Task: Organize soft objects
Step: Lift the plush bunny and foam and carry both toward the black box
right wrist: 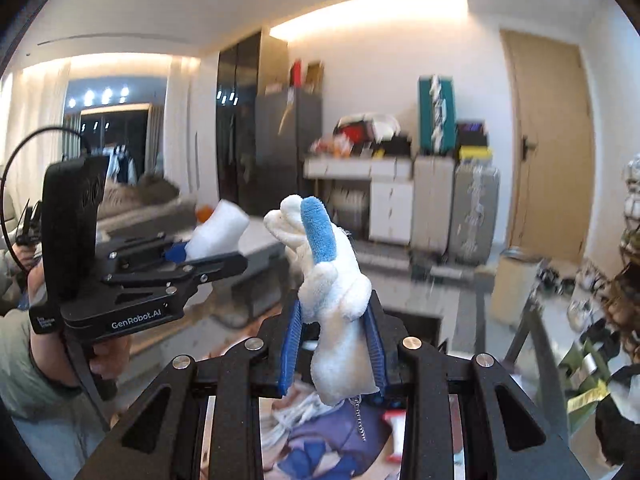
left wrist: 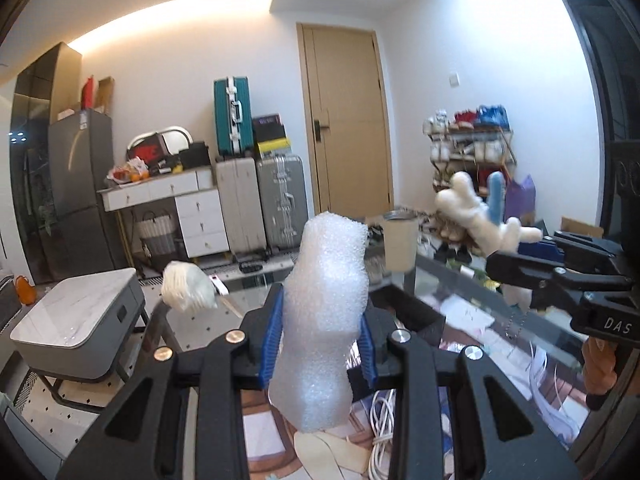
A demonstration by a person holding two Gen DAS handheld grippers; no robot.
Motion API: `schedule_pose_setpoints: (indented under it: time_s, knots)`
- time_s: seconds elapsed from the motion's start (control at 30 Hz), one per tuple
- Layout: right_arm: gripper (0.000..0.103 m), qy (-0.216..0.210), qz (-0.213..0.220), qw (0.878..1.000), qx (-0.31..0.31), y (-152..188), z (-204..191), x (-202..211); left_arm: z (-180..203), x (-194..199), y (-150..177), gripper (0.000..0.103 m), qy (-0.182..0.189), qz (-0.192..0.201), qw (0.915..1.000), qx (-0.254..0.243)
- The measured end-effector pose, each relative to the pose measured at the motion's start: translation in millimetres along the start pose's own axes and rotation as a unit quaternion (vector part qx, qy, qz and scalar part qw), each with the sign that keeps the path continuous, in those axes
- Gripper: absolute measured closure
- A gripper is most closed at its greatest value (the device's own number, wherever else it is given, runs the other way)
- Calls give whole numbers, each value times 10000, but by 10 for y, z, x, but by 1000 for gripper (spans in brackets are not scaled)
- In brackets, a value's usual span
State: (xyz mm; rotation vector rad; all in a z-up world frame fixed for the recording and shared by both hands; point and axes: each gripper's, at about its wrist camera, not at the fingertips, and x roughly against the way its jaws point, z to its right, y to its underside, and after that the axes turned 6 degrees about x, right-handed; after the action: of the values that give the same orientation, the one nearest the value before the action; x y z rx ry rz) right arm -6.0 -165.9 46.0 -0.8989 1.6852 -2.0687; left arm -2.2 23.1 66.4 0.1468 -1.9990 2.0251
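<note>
A lump of white foam wrap [left wrist: 324, 320] stands upright between the blue pads of my left gripper [left wrist: 320, 344], which is shut on it and raised above the glass table [left wrist: 436, 292]. In the right wrist view my right gripper [right wrist: 334, 344] is shut on a white plush toy with a blue strip [right wrist: 332, 276]; a small bead chain hangs under it. Each tool shows in the other's view: the right gripper [left wrist: 520, 252] with the plush toy [left wrist: 476, 212] at the right, the left gripper [right wrist: 188, 258] with the foam wrap [right wrist: 218, 232] at the left. A hand [right wrist: 100, 356] grips the left tool's handle.
A white crumpled bag [left wrist: 188, 286] lies on the table's far left edge. Papers and white cables [left wrist: 380, 432] lie under the glass. A grey side table [left wrist: 80, 320] stands to the left, a beige bin [left wrist: 400, 240] beyond the table, suitcases [left wrist: 260, 196] and a door [left wrist: 348, 120] behind.
</note>
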Motion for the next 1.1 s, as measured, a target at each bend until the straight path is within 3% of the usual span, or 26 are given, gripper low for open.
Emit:
schedule_pose_setpoints:
  time_s: [0.13, 0.57, 1.1]
  knots:
    - [73, 133, 251, 9996, -17, -59, -34, 133, -61, 53, -12, 71, -14, 192, 9998, 48]
    - [73, 173, 255, 9995, -47, 2, 58, 117, 5, 67, 8, 71, -2, 147, 9998, 153]
    - [73, 511, 76, 9986, -106, -97, 55, -282, 60, -540, -96, 71, -98, 36, 9987, 506]
